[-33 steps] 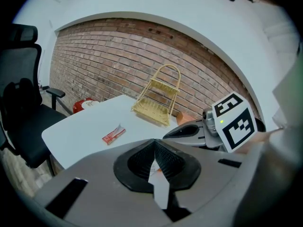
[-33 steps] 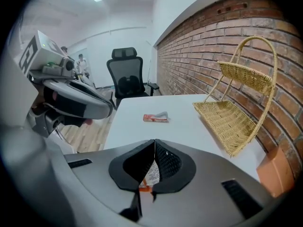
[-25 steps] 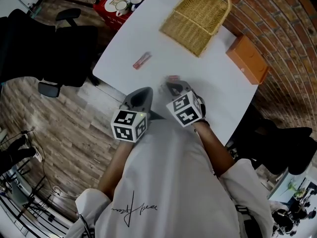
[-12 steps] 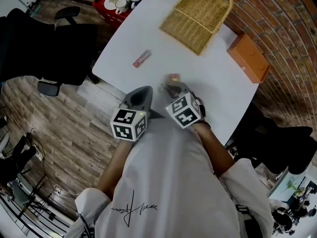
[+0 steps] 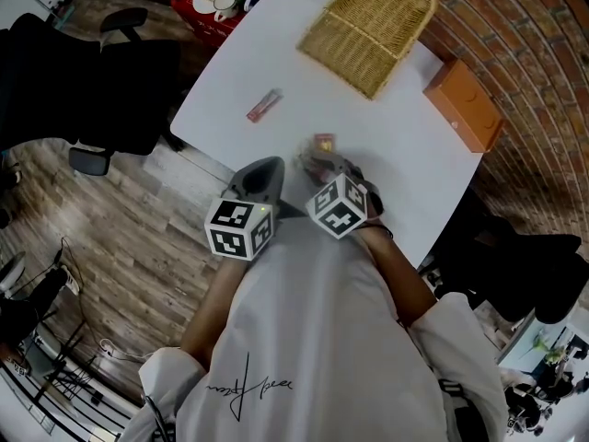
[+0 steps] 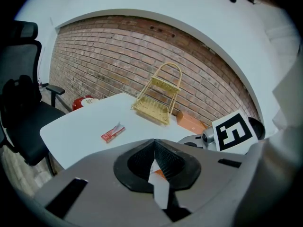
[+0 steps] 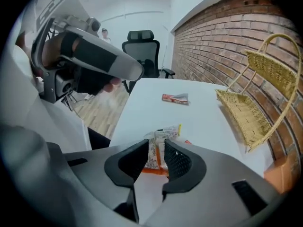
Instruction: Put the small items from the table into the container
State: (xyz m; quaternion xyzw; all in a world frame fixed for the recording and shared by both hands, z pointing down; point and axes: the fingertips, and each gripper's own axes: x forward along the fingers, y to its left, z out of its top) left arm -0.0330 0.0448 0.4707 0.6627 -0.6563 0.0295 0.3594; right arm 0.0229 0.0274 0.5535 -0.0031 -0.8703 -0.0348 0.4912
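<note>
A small orange-and-white snack packet [image 7: 161, 137] lies on the white table [image 5: 405, 164], between the jaws of my right gripper [image 7: 157, 148]. Those jaws are opening and their pads stand a little off the packet. In the head view the right gripper [image 5: 317, 159] points steeply down just short of the packet [image 5: 323, 143]. My left gripper [image 5: 267, 166] hangs at the table's near edge, shut with nothing in it. A red packet [image 5: 264, 107] lies further left on the table. The wicker basket [image 5: 368, 30] with its handle stands at the far side.
An orange box [image 5: 463, 107] sits at the table's right edge. A red tray with cups [image 5: 213, 7] lies beyond the far left corner. A black office chair [image 5: 110, 81] stands left of the table, over wood flooring. A brick wall runs behind the basket [image 6: 158, 98].
My right gripper has sunk toward the table over the snack packet and its jaws have parted. The left gripper has stayed where it was.
</note>
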